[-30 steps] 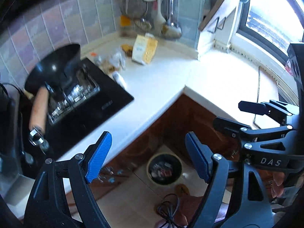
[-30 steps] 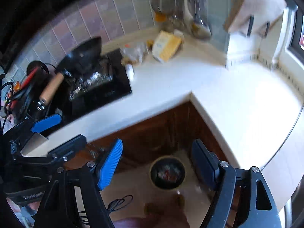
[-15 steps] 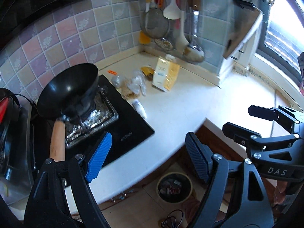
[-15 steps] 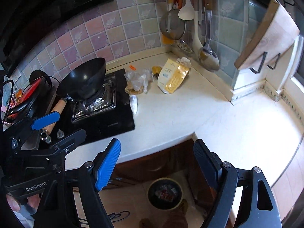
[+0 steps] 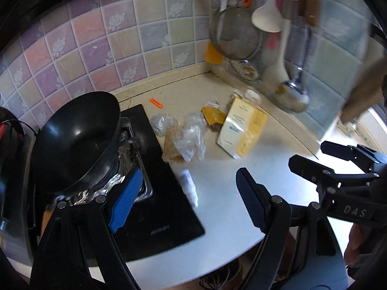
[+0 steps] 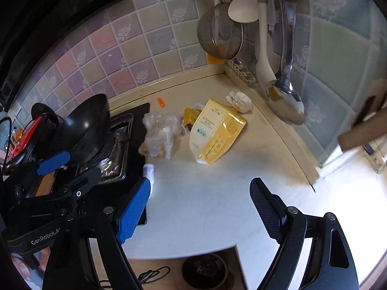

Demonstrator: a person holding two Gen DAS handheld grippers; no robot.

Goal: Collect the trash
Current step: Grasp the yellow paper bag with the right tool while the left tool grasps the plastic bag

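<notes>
Both empty grippers, the left gripper (image 5: 186, 200) wide and the right gripper (image 6: 200, 210) opening, are now above the counter (image 6: 205, 193), closer to the yellow package (image 6: 215, 133) than before.

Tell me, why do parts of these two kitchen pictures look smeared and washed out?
Left wrist view: motion blur smears the hanging ladle and white tube. Right wrist view: sharper, but window glare bleaches the countertop. Both: the fisheye lens bends the wall tiles.

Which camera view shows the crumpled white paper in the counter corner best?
The right wrist view: the crumpled white paper lies sharp and whole behind the yellow package. In the left wrist view it is blurred and partly hidden behind that package.
</notes>
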